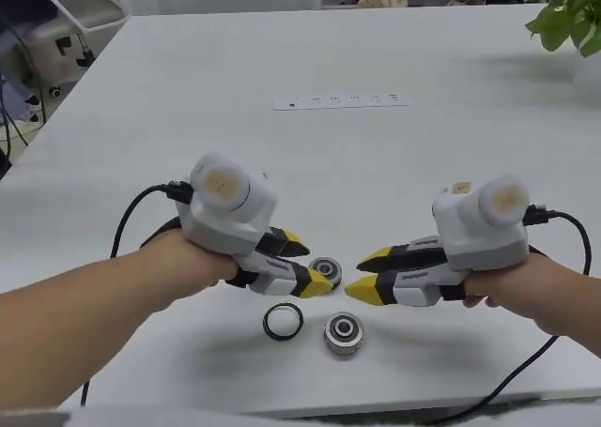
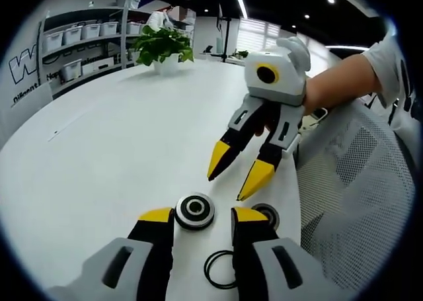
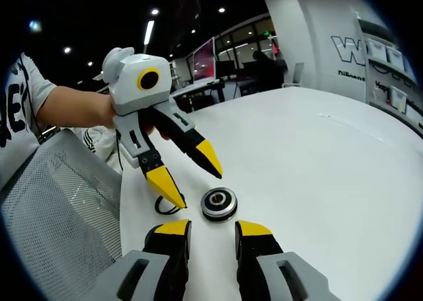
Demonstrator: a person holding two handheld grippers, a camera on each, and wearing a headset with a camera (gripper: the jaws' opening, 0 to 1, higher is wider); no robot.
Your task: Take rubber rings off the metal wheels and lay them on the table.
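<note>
Count: two grippers, two metal wheels, one loose rubber ring. Left gripper (image 1: pixel 310 266): jaws apart, empty. Rubber ring (image 1: pixel 283 321) lies flat on the table (image 1: pixel 376 164), just beside the near wheel (image 1: pixel 344 333). The far wheel (image 1: pixel 326 269) sits between the grippers. Right gripper (image 1: pixel 357 277): jaws apart, empty.

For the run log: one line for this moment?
left gripper open; right gripper open; wheel between them; loose ring on table

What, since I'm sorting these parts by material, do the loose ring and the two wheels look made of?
Loose ring: thin, matte black, probably rubber. Near wheel: bright silvery rim with glints, likely bare metal, darker hub. Far wheel: matte black outer band, apparently a rubber ring still on, around a silvery metal-looking core.
</note>
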